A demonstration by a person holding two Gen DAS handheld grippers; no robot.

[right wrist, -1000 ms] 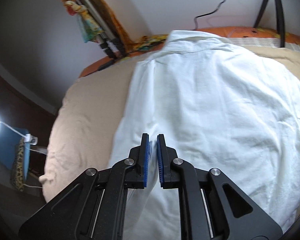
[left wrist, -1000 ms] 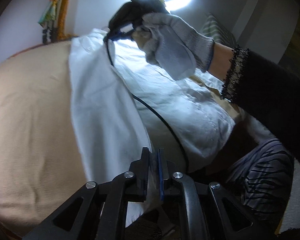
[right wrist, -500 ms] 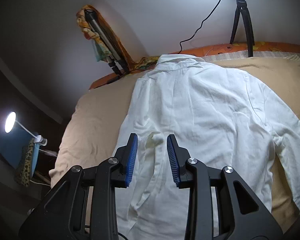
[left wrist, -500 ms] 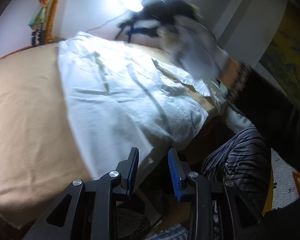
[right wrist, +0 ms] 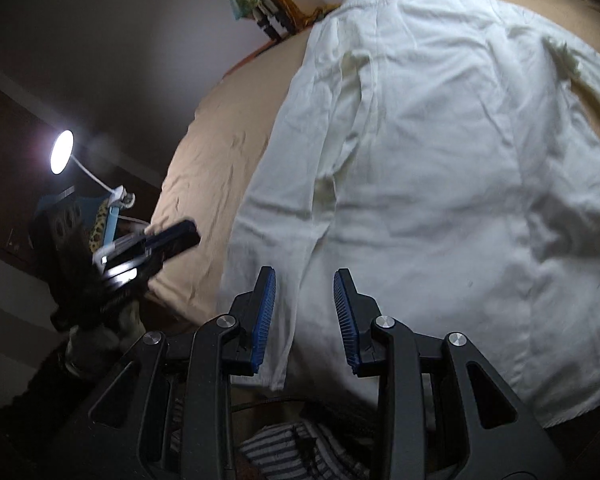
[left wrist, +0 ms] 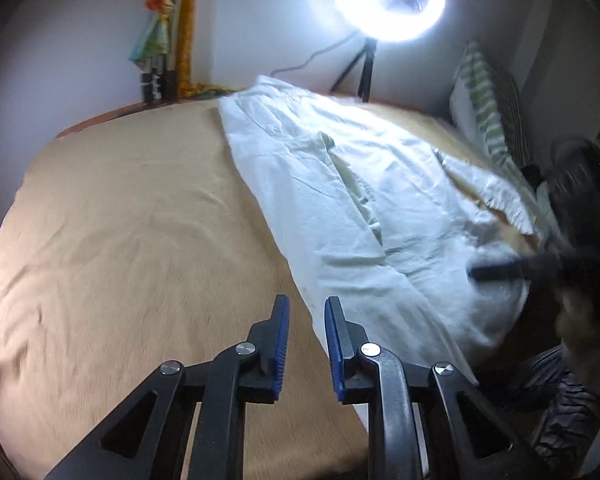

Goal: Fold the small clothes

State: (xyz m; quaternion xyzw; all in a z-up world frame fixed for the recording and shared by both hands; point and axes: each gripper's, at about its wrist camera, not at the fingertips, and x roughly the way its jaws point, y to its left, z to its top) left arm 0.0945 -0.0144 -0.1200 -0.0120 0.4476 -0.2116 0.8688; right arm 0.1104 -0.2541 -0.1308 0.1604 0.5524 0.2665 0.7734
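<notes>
A white collared shirt (right wrist: 440, 152) lies spread flat on a tan blanket (right wrist: 216, 152), collar at the far end. It also shows in the left wrist view (left wrist: 372, 216), stretching from the far side to the near right edge. My left gripper (left wrist: 306, 340) is open and empty, over bare blanket (left wrist: 140, 240) just left of the shirt's hem. My right gripper (right wrist: 304, 312) is open and empty above the shirt's near left hem. The left gripper also shows blurred in the right wrist view (right wrist: 156, 248), and the right one blurred in the left wrist view (left wrist: 512, 270).
A ring light on a tripod (left wrist: 388, 0) stands behind the bed. A striped pillow (left wrist: 488, 108) leans at the far right. A small lamp (right wrist: 62, 152) glows at the left beyond the bed edge. Striped trousers (left wrist: 560, 400) show at the near side.
Both grippers have opened and let go of the shirt. The shirt now lies flat on the blanket. Both grippers have drawn back toward the near edge, the left one swinging left over bare blanket.
</notes>
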